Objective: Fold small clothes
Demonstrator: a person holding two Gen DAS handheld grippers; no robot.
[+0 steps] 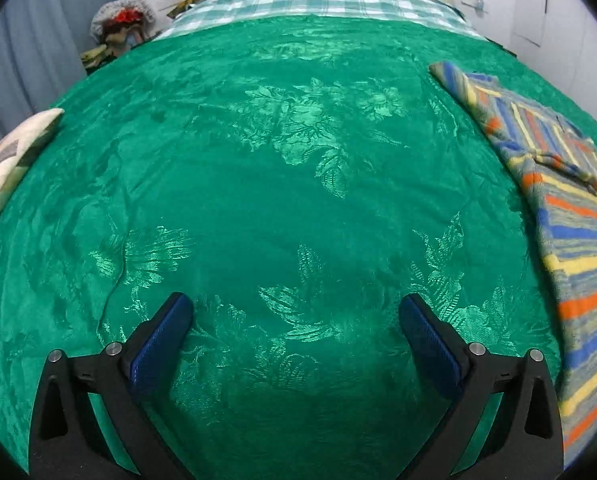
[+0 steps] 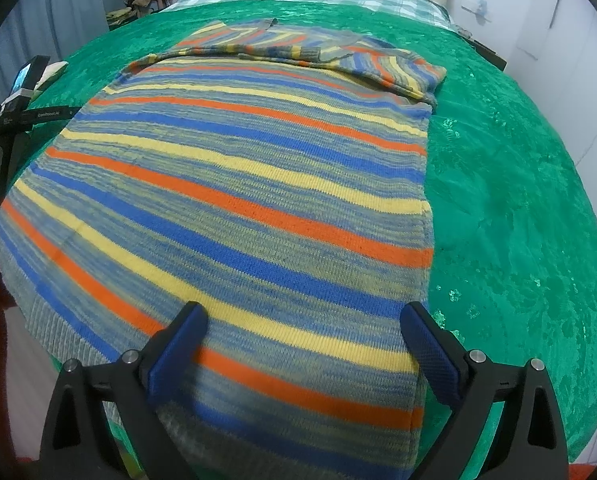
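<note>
In the left wrist view, your left gripper (image 1: 296, 312) is hovering over the green bedspread (image 1: 258, 184), and its jaws are standing wide apart with nothing between them. The blue pads (image 1: 158, 344) are showing clearly on the inner sides. The striped sweater (image 1: 558, 200) is lying at the right edge of the bedspread, well apart from this gripper. A patterned pillow (image 1: 6, 168) is resting at the left edge of the bedspread, and a checked sheet (image 1: 318, 0) is showing beyond its far edge.

In the right wrist view, your right gripper (image 2: 304, 320) is hanging just above the near part of the sweater (image 2: 234, 184). Its jaws are also spread apart and are gripping nothing. The sweater is lying flat on the bedspread (image 2: 518, 200), with its sleeves folded across the far part. At the left edge of the bedspread, the left gripper (image 2: 14, 108) is partly showing, but here I cannot tell how its jaws are standing.
</note>
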